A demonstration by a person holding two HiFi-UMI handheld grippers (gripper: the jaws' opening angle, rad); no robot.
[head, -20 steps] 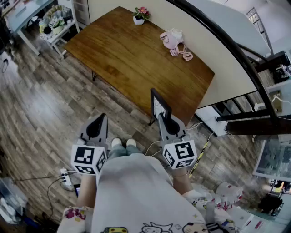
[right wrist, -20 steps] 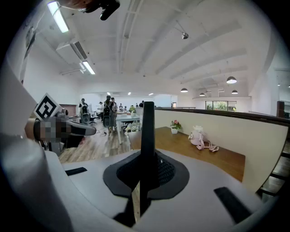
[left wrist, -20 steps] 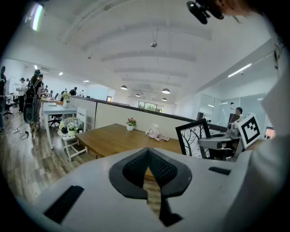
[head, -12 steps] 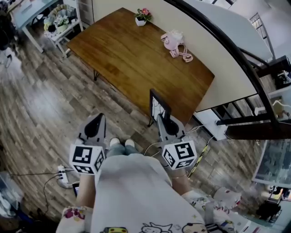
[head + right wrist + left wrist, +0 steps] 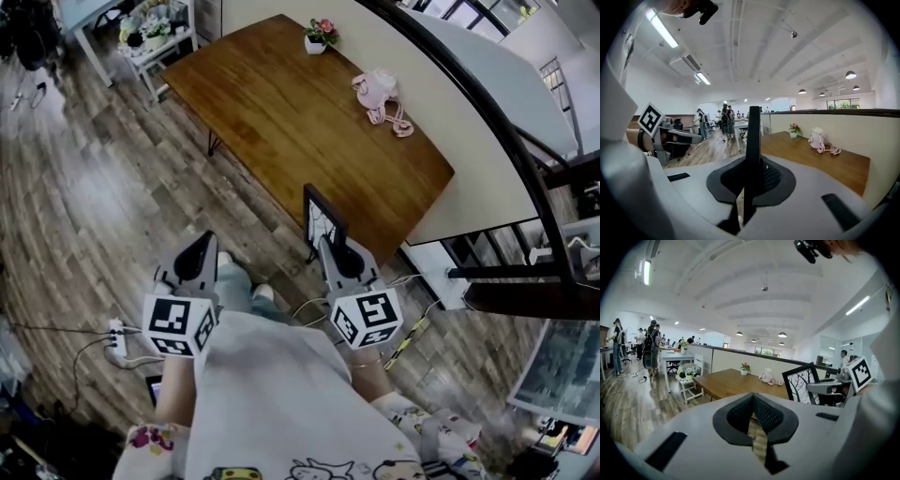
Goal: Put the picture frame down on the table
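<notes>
A black picture frame (image 5: 322, 221) with a tree drawing stands upright over the near edge of the brown wooden table (image 5: 281, 103), above the floor. My right gripper (image 5: 328, 244) is shut on its lower edge. In the right gripper view the frame (image 5: 753, 140) shows edge-on as a dark bar between the pads of the right gripper (image 5: 752, 164). My left gripper (image 5: 205, 240) is shut with nothing in it, over the wooden floor left of the frame. From the left gripper (image 5: 753, 397) view, the frame (image 5: 803, 383) and the right gripper (image 5: 826, 388) show at the right.
A small white pot of flowers (image 5: 320, 36) and a pink toy with straps (image 5: 380, 92) sit on the table's far side by a cream partition (image 5: 450, 112). A white side table (image 5: 159, 33) stands at the far left. Cables and a power strip (image 5: 116, 339) lie on the floor. People (image 5: 649, 345) stand far off.
The person has stepped towards the table, one foot now forward, and the table has slid right in the head view. Both grippers keep their pose, the frame still upright in the right one.
</notes>
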